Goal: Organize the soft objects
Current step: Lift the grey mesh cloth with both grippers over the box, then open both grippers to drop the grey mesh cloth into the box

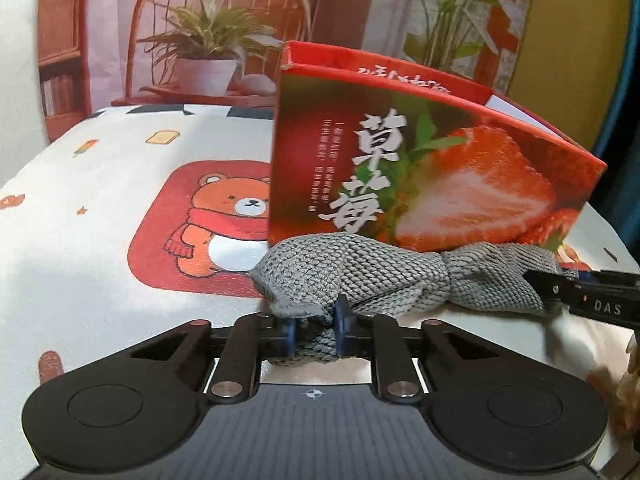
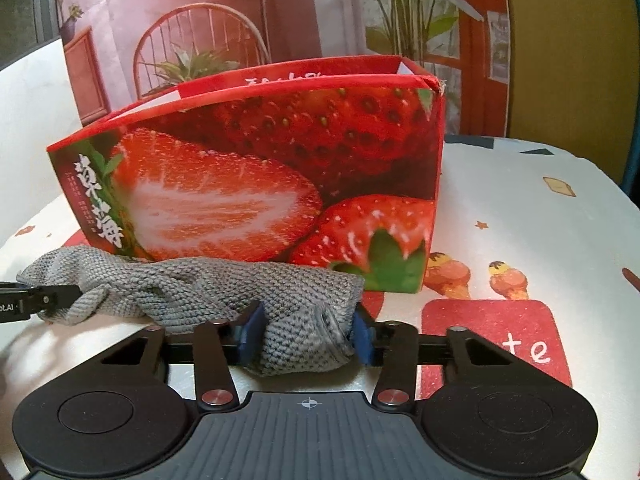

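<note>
A grey knitted cloth (image 1: 360, 276), rolled and twisted, lies in front of an open red strawberry box (image 1: 420, 168) on the table. My left gripper (image 1: 316, 328) is shut on one end of the cloth. My right gripper (image 2: 306, 334) is shut on the other end of the cloth (image 2: 224, 292). The right gripper's fingers (image 1: 580, 292) show at the right edge of the left wrist view; the left gripper's fingers (image 2: 36, 300) show at the left edge of the right wrist view. The box (image 2: 280, 184) stands just behind the cloth, its top open.
The table wears a white cloth (image 1: 100, 208) printed with a bear and ice creams (image 2: 480, 276). A backdrop picture of a chair and potted plants (image 1: 208, 40) hangs behind the table. A yellow wall (image 2: 568, 60) is at the far right.
</note>
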